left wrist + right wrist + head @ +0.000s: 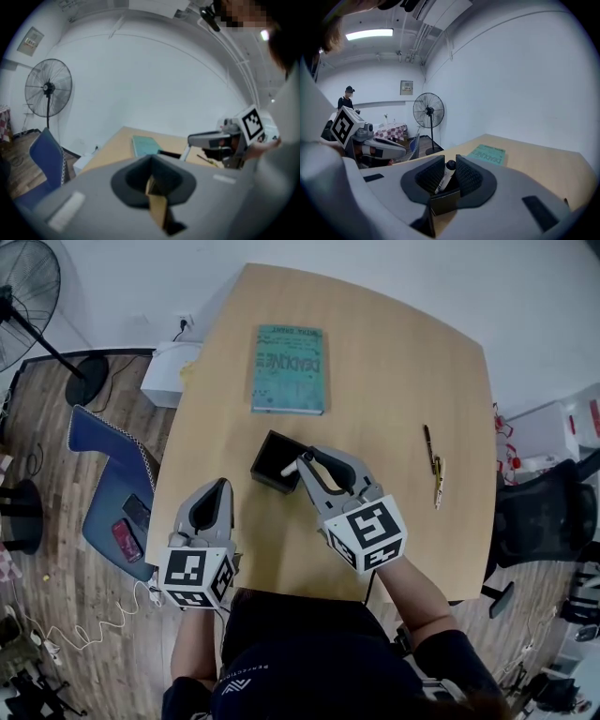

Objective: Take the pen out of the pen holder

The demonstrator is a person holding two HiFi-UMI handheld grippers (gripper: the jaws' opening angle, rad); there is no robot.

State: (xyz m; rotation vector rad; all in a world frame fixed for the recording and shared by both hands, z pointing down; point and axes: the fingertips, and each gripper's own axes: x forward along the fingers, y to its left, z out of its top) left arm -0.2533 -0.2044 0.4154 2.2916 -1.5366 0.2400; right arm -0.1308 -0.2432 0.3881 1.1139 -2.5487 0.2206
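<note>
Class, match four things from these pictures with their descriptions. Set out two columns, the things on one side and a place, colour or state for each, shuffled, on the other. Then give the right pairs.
Things
1. book
2. pen holder
3. white pen
4. left gripper

Descriptions
A. held between the jaws of the right gripper
B. black box, open at the top
C. teal, lying flat on the far part of the table
D. jaws together, nothing in them

Pairs: 1-C, 2-B, 3-A, 4-D
</note>
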